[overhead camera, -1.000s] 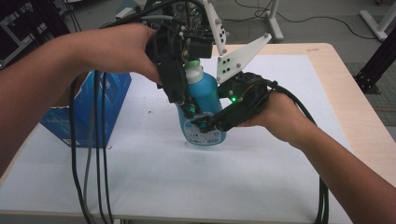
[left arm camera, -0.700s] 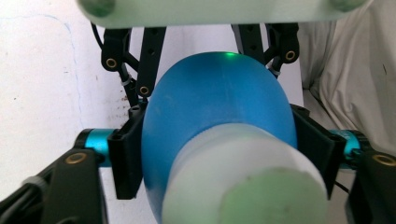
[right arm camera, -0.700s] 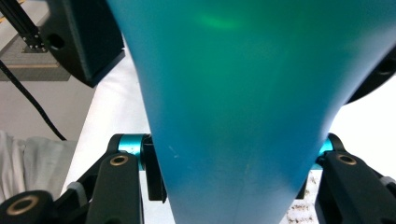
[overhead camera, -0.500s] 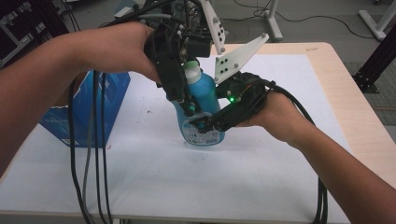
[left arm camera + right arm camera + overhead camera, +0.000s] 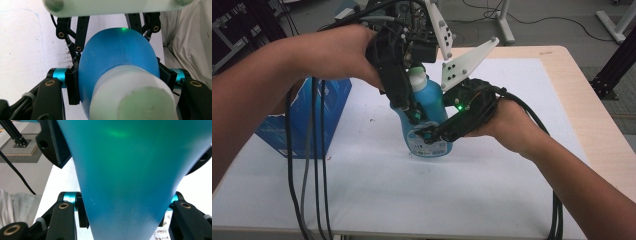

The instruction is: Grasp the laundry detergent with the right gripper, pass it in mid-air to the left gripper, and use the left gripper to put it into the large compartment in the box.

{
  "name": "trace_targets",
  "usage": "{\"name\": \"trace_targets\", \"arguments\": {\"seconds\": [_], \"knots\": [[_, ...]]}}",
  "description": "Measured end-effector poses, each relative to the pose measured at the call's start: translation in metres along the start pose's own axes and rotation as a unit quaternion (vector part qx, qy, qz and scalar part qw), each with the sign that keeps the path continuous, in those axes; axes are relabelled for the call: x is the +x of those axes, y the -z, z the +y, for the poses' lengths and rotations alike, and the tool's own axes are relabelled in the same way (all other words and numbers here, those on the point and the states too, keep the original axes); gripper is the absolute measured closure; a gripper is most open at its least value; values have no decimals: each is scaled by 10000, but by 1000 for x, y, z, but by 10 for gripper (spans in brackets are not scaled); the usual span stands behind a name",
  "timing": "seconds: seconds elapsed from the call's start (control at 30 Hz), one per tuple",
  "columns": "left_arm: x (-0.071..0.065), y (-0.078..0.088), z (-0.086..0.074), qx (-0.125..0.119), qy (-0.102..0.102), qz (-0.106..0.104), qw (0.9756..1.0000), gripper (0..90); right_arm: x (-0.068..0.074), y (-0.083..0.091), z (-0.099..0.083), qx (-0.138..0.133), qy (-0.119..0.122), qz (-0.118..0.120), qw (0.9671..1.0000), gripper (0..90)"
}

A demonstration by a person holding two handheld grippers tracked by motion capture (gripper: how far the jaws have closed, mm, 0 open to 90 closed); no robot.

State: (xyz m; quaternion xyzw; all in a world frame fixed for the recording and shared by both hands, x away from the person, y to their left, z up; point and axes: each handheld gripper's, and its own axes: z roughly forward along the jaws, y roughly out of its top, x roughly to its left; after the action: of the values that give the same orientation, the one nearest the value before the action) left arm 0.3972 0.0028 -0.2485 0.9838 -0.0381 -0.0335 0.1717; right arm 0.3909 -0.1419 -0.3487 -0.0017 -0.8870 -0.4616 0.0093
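Observation:
A blue bottle with a white cap stands on the white table cover. My left gripper reaches down from above. Its jaws have just been closing with the bottle between them. In the left gripper view its pads press on both sides of the bottle below the cap. My right gripper comes in from the right and is shut on the bottle's lower body by the label. In the right gripper view the bottle sits tight between the right gripper's pads.
A blue box stands at the left on the white cover. Black cables hang from the left hand over the front edge. The bare wooden table edge runs along the right, with a black frame beyond it.
The left gripper's jaws have drawn in against the bottle. Both hands and the bottle stay where they were.

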Motion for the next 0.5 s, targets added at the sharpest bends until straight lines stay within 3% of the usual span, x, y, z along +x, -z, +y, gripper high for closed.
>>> {"name": "trace_targets", "arguments": {"seconds": [0.27, 0.4, 0.5], "knots": [[-2, 5, 6, 41, -40, 0, 10000, 376, 1, 3, 1, -133, 47, -28, 9999, 456], [-3, 9, 10, 193, -66, -29, 9998, 378, 3, 4, 2, -211, -94, 39, 9997, 432], [-5, 14, 13, 231, -71, 3, 9997, 378, 2, 5, 0, -156, -247, -7, 9996, 290]]}}
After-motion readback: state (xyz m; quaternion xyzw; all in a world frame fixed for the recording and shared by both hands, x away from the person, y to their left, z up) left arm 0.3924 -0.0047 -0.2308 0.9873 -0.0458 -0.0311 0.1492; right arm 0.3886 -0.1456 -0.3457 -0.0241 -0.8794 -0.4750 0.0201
